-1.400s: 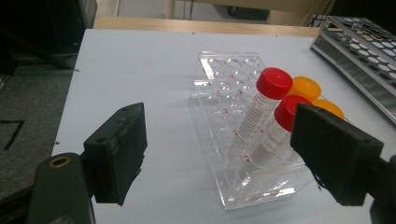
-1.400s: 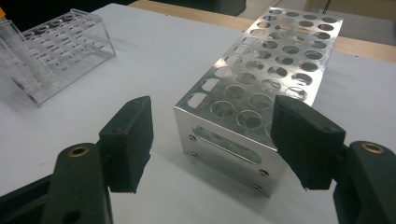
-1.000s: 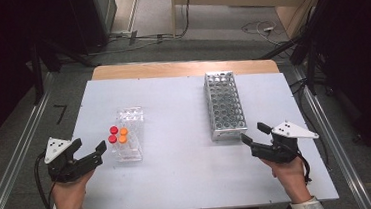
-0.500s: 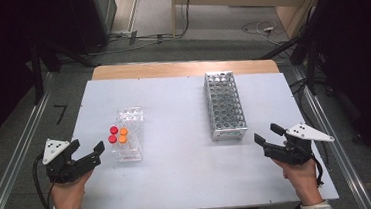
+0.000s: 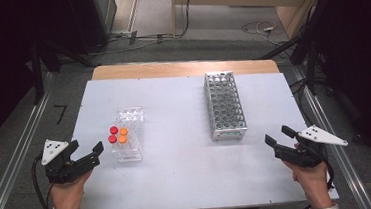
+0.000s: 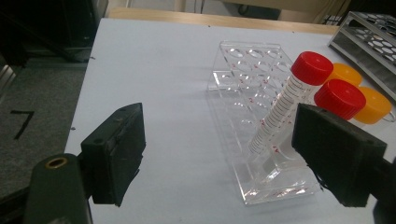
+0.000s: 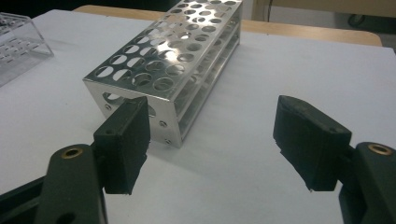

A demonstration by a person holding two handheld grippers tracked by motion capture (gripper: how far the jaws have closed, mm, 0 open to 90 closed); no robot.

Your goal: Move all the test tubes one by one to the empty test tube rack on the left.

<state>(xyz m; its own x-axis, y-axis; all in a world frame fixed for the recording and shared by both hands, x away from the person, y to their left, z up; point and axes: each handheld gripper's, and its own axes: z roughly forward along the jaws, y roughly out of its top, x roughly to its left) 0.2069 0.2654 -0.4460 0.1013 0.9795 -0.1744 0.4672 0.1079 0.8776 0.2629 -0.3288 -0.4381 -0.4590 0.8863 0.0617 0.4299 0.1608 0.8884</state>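
High view: white table (image 5: 190,184); clear rack (image 5: 128,134) left of centre, metal rack (image 5: 225,105) right of centre, well apart.
Left gripper (image 5: 86,157): jaws spread wide, nothing between them; hovers just beside the near end of the clear rack, pointed at it.
Right gripper (image 5: 278,136): jaws equally wide, empty; sits near the table's right edge, aimed back toward the metal rack but apart from it.
Tubes: four capped tubes stand at the near end of the clear rack, two red caps (image 6: 312,68) and two orange caps (image 6: 343,74); likely the work's own things.
Why placed so: tubes cluster at the end nearest the left hand, an easy reach; the metal rack's holes all look empty, so it probably serves as the receiving rack.
Left gripper view: red-capped tubes lean between the jaws' line of sight, not touched.
Right gripper view: metal rack's (image 7: 177,60) near corner lies ahead of the jaws.
Change since earlier frames: right gripper has drawn back from the metal rack toward the right edge; left gripper barely shifted; racks and tubes unmoved.
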